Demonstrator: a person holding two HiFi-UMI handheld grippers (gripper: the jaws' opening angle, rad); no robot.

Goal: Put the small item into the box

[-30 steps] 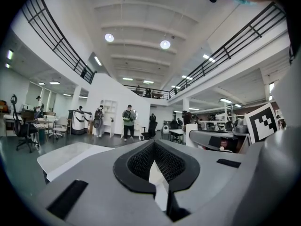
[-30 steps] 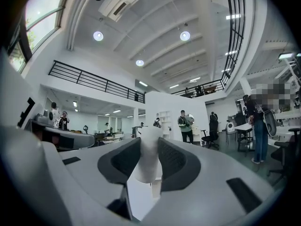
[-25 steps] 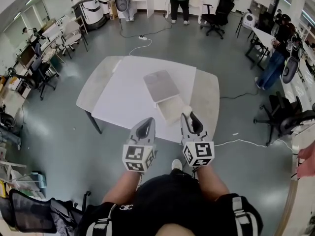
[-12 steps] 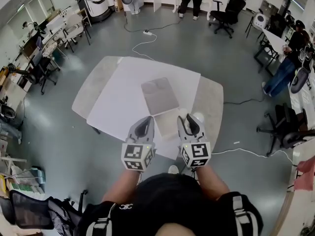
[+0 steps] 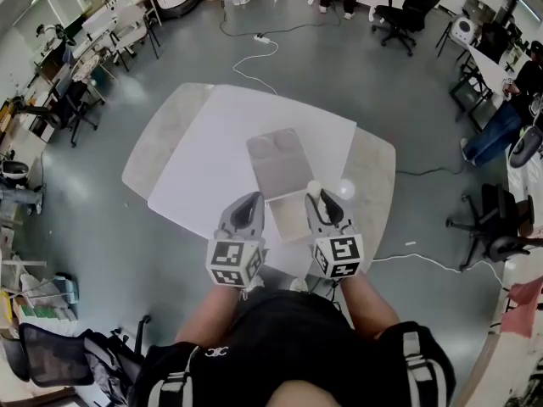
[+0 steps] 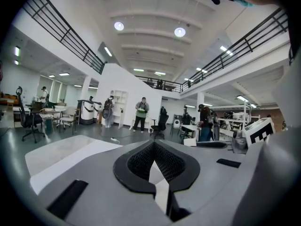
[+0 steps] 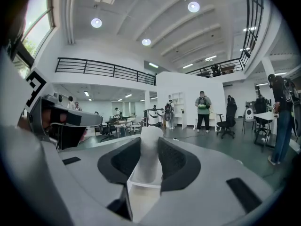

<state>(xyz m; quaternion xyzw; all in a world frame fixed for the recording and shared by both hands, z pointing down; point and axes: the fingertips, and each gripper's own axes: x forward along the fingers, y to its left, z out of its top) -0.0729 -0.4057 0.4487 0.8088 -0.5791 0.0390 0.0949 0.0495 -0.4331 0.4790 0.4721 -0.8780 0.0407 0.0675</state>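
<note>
Head view: your right gripper [image 5: 321,200] is carrying the small white item [image 5: 314,190], with the open box [image 5: 287,220] just beside its tip. Left gripper view: your left gripper [image 6: 154,149] is clenched and empty. Right gripper view: the gripper is pinching the item mid-length, and it is looking light, stiff and smooth.

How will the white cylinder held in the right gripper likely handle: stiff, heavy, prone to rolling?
The white cylinder looks rigid: its sides are straight where the jaws of the right gripper press it. It is probably light, being small beside the jaws. Being round, it could roll if laid sideways in the box.
</note>
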